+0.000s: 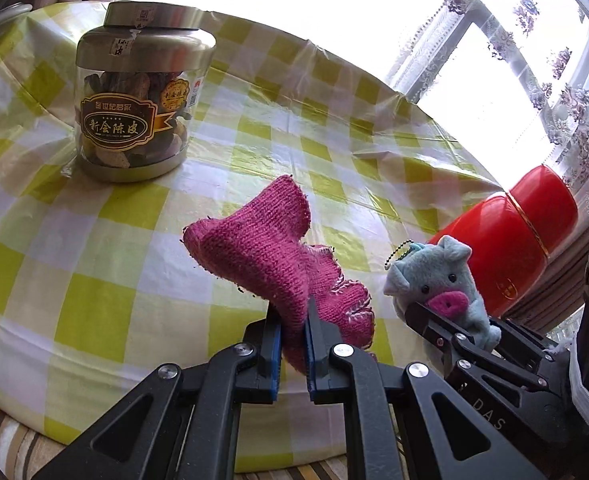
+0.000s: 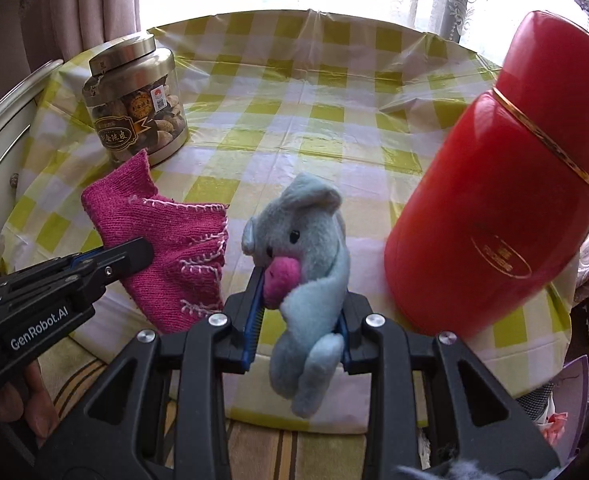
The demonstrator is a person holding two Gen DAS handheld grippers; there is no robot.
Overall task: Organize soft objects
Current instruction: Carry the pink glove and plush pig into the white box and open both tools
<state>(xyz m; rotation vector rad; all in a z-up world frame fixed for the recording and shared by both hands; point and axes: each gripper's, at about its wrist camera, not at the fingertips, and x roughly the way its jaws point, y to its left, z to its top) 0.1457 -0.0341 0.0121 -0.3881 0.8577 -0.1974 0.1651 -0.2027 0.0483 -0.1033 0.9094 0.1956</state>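
The pink knitted sock [image 1: 270,264] is held up over the near edge of the bench [image 1: 94,216], in the left claw [image 1: 294,340]. The little blue plush pig [image 2: 306,264] hangs just beside it, to its right, in the right claw [image 2: 298,320]. The pig has a pink nose and a small ball chain on its head.

The bench wears a shiny cloth with yellow-green and white squares. It has creases in it. Behind the bench is a big bright window [image 1: 474,80] with lace curtains that have purple flowers. A plain curtain [image 2: 94,0] hangs at the far left.

A jar [image 1: 138,92] with a silver lid stands at the far left of the bench. It has brown bits inside and a dark label. A tall red flask [image 2: 506,184] with a thin gold ring stands at the right, close to the pig.

The left claw is pressed together on the lower part of the sock, with its blue pads on both sides of the wool. The right claw is wider, and it pinches the pig's body between its two pads. The pig's legs dangle below.
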